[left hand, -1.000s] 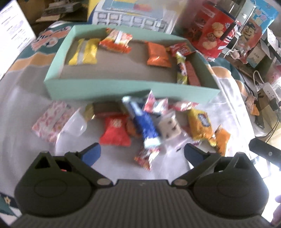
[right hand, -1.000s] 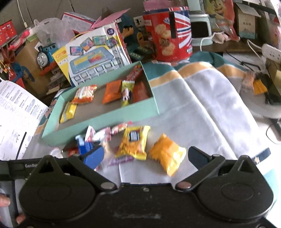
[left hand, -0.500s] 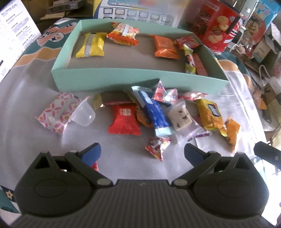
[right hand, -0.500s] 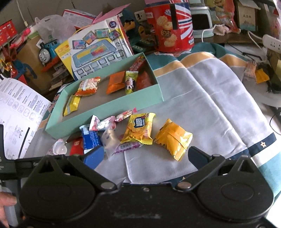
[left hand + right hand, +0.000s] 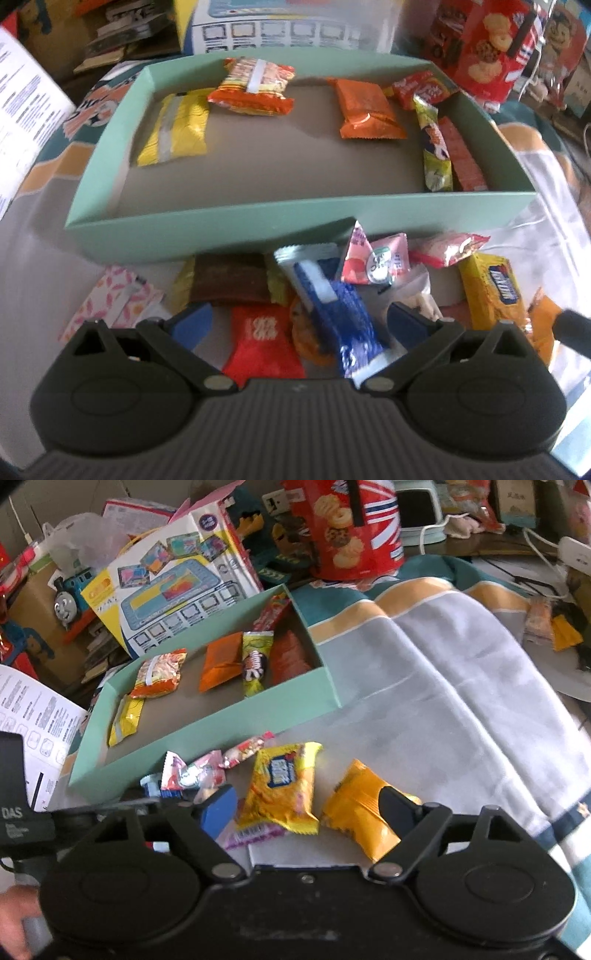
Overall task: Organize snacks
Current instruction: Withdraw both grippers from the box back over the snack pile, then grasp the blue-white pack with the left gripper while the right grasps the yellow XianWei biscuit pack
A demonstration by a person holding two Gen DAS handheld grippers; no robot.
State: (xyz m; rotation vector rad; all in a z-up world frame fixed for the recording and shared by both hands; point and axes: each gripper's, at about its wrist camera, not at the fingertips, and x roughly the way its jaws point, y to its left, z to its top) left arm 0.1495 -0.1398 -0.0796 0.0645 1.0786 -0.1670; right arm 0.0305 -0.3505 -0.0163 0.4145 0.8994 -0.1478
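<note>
A mint green box (image 5: 258, 229) (image 5: 207, 734) holds several snack packets. Loose snacks lie on the cloth in front of it. My left gripper (image 5: 297, 321) is open and low over the pile, with a red packet (image 5: 260, 339) and a blue wrapper (image 5: 340, 314) between its fingers. A brown bar (image 5: 229, 282) lies just ahead. My right gripper (image 5: 308, 806) is open, with a yellow biscuit packet (image 5: 282, 786) between its fingers and an orange-yellow packet (image 5: 358, 812) by its right finger.
A red biscuit tin (image 5: 347, 528) and a toy box (image 5: 173, 572) stand behind the green box. A white paper sheet (image 5: 33, 720) lies at the left. Cables and a power strip (image 5: 576, 550) lie at the far right. A floral tissue pack (image 5: 114, 306) lies at the left.
Both grippers have moved forward and down onto the loose snacks. The left now straddles the red and blue packets; the right now straddles the yellow packet.
</note>
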